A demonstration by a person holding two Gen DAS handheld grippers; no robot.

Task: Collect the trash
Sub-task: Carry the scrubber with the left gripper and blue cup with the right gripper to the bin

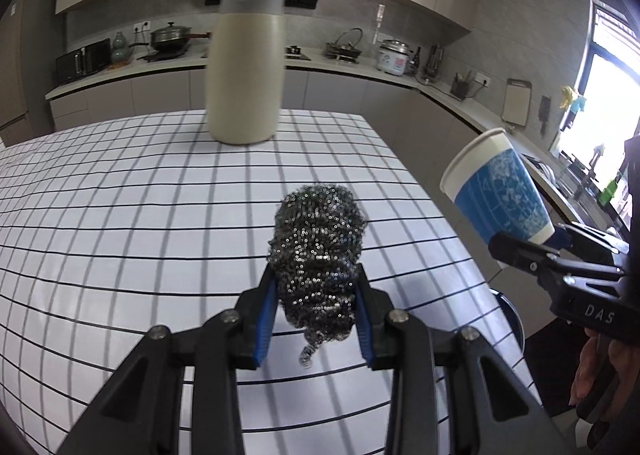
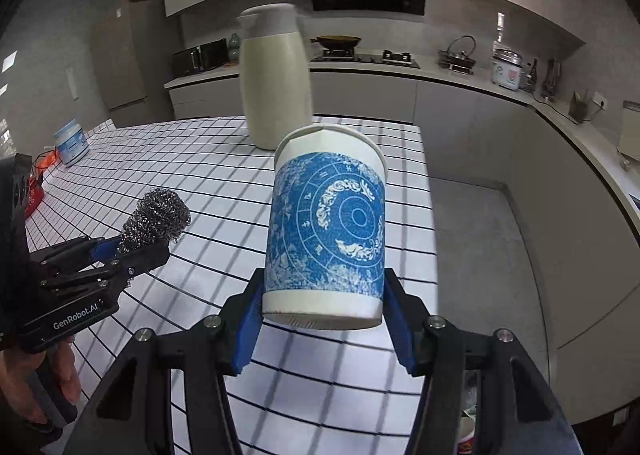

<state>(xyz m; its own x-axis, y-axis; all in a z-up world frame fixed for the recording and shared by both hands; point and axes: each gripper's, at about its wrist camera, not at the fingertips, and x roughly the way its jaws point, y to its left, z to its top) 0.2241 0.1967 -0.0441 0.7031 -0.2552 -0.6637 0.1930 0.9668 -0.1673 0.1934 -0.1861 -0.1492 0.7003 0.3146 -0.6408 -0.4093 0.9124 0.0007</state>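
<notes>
We are holding both pieces of trash up off the table (image 1: 120,215). Our left gripper (image 1: 318,295) is clamping a steel scrubber (image 1: 318,251) between its blue pads (image 1: 266,319), the wad bulging forward past the fingertips with a loose curl dangling below. Our right gripper (image 2: 322,315) is squeezing a paper cup (image 2: 326,227) near its base, so the cup's long axis is running out ahead of the fingers, its mouth tipping up and away from us.

We are judging that both items are gathered and only the drop remains. At the lower right of the right wrist view something like a bin of scraps (image 2: 470,427) is showing below the table edge, though it is too cropped to be sure. If so, the cup hand is sitting nearer to it. A cream jug (image 2: 276,83) is standing at the table's far end, well apart from both hands.
</notes>
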